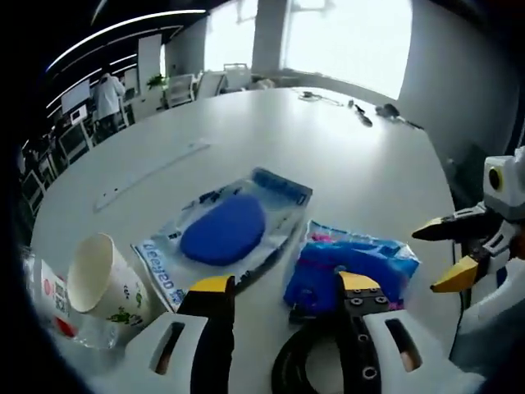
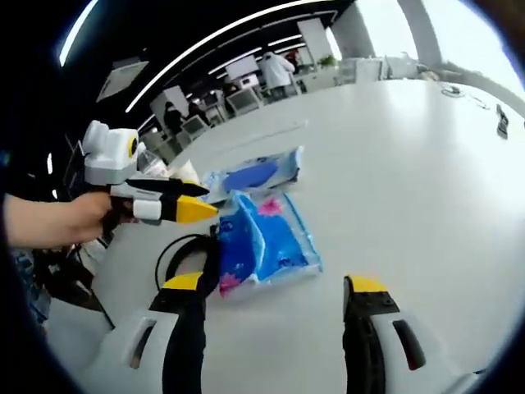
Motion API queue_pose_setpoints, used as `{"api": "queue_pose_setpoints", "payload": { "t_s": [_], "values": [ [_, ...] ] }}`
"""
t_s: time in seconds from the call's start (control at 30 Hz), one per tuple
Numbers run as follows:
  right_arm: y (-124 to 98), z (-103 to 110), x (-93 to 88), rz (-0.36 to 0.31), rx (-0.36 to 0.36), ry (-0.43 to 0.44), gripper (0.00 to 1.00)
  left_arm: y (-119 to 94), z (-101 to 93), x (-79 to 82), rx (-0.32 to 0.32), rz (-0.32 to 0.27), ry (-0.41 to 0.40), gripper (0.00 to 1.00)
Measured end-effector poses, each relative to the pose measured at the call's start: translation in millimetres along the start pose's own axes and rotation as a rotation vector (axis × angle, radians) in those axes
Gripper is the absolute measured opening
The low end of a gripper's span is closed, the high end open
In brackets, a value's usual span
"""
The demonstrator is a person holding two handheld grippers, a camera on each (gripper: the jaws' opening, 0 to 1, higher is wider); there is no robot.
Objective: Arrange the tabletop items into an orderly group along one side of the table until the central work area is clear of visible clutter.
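Observation:
On the white table [image 1: 328, 139] lies a clear bag holding a blue round pad [image 1: 221, 230], and to its right a blue tissue pack [image 1: 353, 267]. My left gripper [image 1: 285, 283] stands open just short of both, with nothing between its jaws. A paper cup [image 1: 102, 279] lies on its side at the left, and a black cable loop [image 1: 299, 361] sits under the jaws. My right gripper [image 1: 435, 258] comes in open from the right. In the right gripper view it [image 2: 275, 283] is open before the tissue pack [image 2: 262, 238], with the left gripper [image 2: 205, 201] hand-held above the cable loop [image 2: 176, 250].
A clear ruler [image 1: 152, 174] lies farther out on the table. Small dark items and a cable [image 1: 361, 111] rest near the far edge. A crumpled clear wrapper with a red label [image 1: 49, 300] sits beside the cup. Chairs and people stand beyond the table [image 2: 410, 164].

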State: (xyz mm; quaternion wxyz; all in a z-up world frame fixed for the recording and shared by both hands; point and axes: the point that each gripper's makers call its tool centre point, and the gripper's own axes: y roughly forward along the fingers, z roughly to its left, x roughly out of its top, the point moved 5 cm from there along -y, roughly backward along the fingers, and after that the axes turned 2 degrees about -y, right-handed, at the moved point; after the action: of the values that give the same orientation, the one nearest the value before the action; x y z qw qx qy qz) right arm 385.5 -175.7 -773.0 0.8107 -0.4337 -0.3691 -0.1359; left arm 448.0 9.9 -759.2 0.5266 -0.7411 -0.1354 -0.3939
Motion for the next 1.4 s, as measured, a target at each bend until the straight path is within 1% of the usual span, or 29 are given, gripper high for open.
{"api": "queue_pose_setpoints", "payload": {
  "t_s": [0.1,0.17,0.27,0.33,0.43,0.57,0.63,0.67,0.7,0.73,0.8,0.9,0.93,1.0,1.03,1.07,1.1,1.2,1.3,1.33,1.37,1.4],
  "values": [
    [0.2,5.5,-2.0,-0.012,-0.014,0.130,0.62,3.3,-0.1,0.7,-0.016,0.011,0.010,0.38],
    [1.5,9.0,-5.9,-0.001,-0.012,0.134,0.61,6.7,-1.8,0.9,-0.029,0.015,0.007,0.39],
    [3.7,16.5,-11.5,0.015,-0.036,0.146,0.58,14.0,-7.0,-0.8,-0.058,0.034,0.011,0.38],
    [5.7,22.6,-11.7,0.015,-0.023,0.168,0.55,17.0,-9.8,-1.2,-0.063,0.039,0.022,0.38],
    [10.0,29.5,-12.1,0.020,-0.018,0.171,0.52,20.9,-10.6,-3.0,-0.080,0.041,0.013,0.37],
    [16.3,29.3,-14.7,0.027,-0.044,0.262,0.48,24.0,-11.3,-5.4,-0.086,0.061,0.023,0.33],
    [18.4,28.2,-15.6,0.033,-0.055,0.292,0.42,24.1,-11.1,-5.7,-0.085,0.062,0.015,0.30],
    [19.4,27.9,-15.7,0.036,-0.057,0.307,0.37,24.5,-11.3,-6.0,-0.091,0.065,0.002,0.28],
    [20.9,27.5,-15.7,0.036,-0.052,0.311,0.31,24.7,-11.8,-6.4,-0.099,0.067,-0.007,0.25],
    [22.9,26.2,-16.0,0.041,-0.055,0.315,0.27,25.0,-12.2,-6.8,-0.100,0.070,-0.009,0.23],
    [24.2,21.9,-17.9,0.048,-0.082,0.333,0.24,24.7,-12.1,-7.8,-0.088,0.080,-0.003,0.23],
    [25.4,17.6,-19.8,0.052,-0.083,0.395,0.16,25.8,-12.3,-9.9,-0.087,0.079,-0.032,0.20],
    [24.6,16.5,-19.1,0.044,-0.086,0.400,0.14,25.5,-12.8,-9.5,-0.084,0.075,-0.038,0.18],
    [23.5,16.0,-18.2,0.046,-0.086,0.393,0.06,25.3,-12.1,-9.9,-0.074,0.077,-0.037,0.11],
    [21.6,12.3,-17.5,0.046,-0.109,0.358,0.05,24.7,-11.0,-10.6,-0.062,0.081,-0.027,0.07],
    [20.0,11.1,-17.0,0.043,-0.114,0.343,0.03,23.9,-10.9,-11.0,-0.054,0.082,-0.020,0.02],
    [19.1,10.3,-17.3,0.046,-0.113,0.345,0.02,23.1,-10.8,-11.1,-0.050,0.080,-0.020,0.00],
    [13.4,3.7,-16.2,0.037,-0.122,0.328,0.00,20.5,-11.8,-11.2,-0.046,0.068,-0.042,0.00],
    [7.8,-1.6,-10.5,0.018,-0.121,0.299,0.00,16.5,-17.3,-8.5,-0.042,0.042,-0.036,0.00],
    [5.7,-3.6,-8.3,0.012,-0.121,0.298,0.00,14.2,-19.9,-5.3,-0.038,0.026,-0.041,0.00],
    [2.4,-7.9,-4.0,-0.005,-0.127,0.295,0.00,12.5,-22.2,-0.2,-0.037,-0.011,-0.065,0.00],
    [-0.6,-11.7,1.1,-0.024,-0.134,0.291,0.00,12.3,-22.9,2.2,-0.040,-0.026,-0.079,0.00]
  ]
}}
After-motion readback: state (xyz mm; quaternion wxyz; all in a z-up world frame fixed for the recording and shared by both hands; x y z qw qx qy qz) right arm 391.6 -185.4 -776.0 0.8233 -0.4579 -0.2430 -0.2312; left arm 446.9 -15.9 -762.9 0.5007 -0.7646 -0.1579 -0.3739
